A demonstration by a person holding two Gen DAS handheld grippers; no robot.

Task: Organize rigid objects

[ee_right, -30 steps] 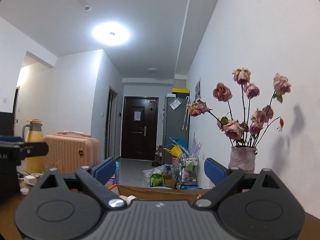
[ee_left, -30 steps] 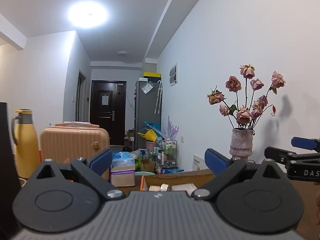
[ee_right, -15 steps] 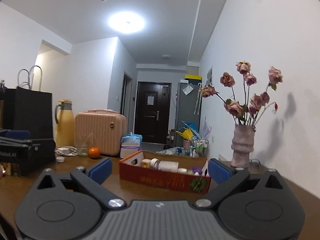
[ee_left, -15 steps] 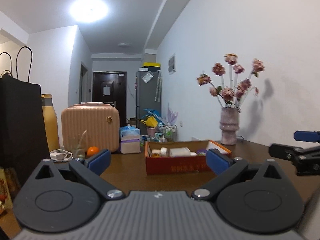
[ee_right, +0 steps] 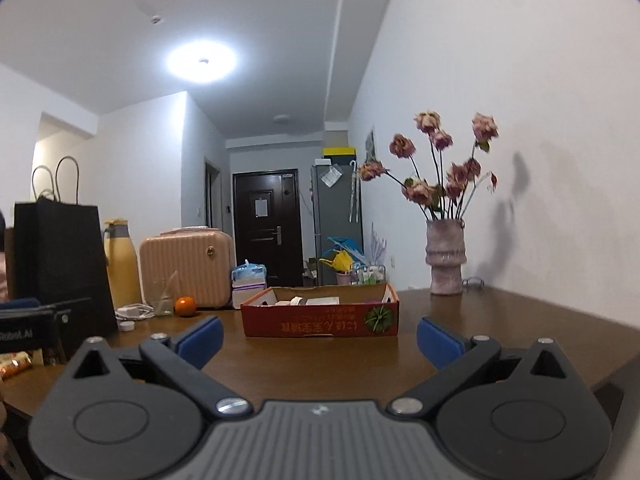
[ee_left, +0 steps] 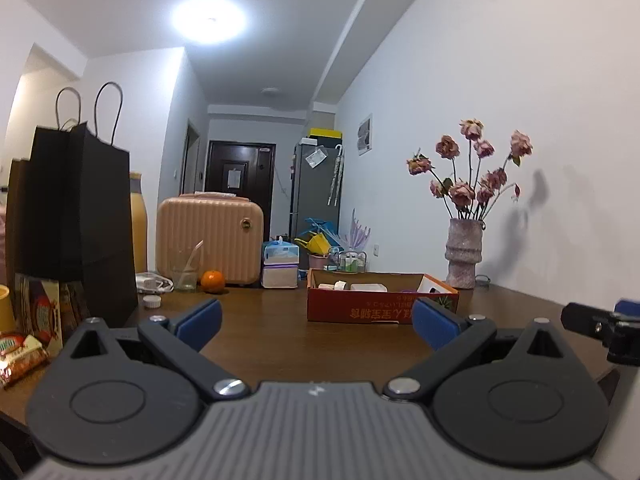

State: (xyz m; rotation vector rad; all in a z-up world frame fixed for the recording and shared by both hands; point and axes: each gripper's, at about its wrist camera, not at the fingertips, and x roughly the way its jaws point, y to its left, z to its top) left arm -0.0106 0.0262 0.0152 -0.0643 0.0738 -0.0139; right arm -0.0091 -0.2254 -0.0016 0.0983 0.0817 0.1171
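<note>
From the left wrist, the left tool (ee_left: 316, 320) is held level above the brown table (ee_left: 280, 344), its blue-padded fingers spread wide with nothing between them. Straight ahead, past a bare stretch of tabletop, sits the open red cardboard box (ee_left: 380, 308) holding small white items. Left of that stretch stand a black paper bag (ee_left: 76, 216), a drinking glass (ee_left: 185, 274), an orange (ee_left: 212, 281) and a peach suitcase (ee_left: 210, 238), all toward the far edge. A vase of dried roses (ee_left: 464, 252) stands by the wall on the right. The right tool (ee_left: 600, 326) pokes in at the right border.

From the right wrist, the right tool (ee_right: 320, 340) is likewise spread apart and holds nothing. The box (ee_right: 320, 316) lies dead ahead, the table's (ee_right: 520, 332) near right corner falls away under the right finger, and the left tool (ee_right: 32, 320) shows at the left border.
</note>
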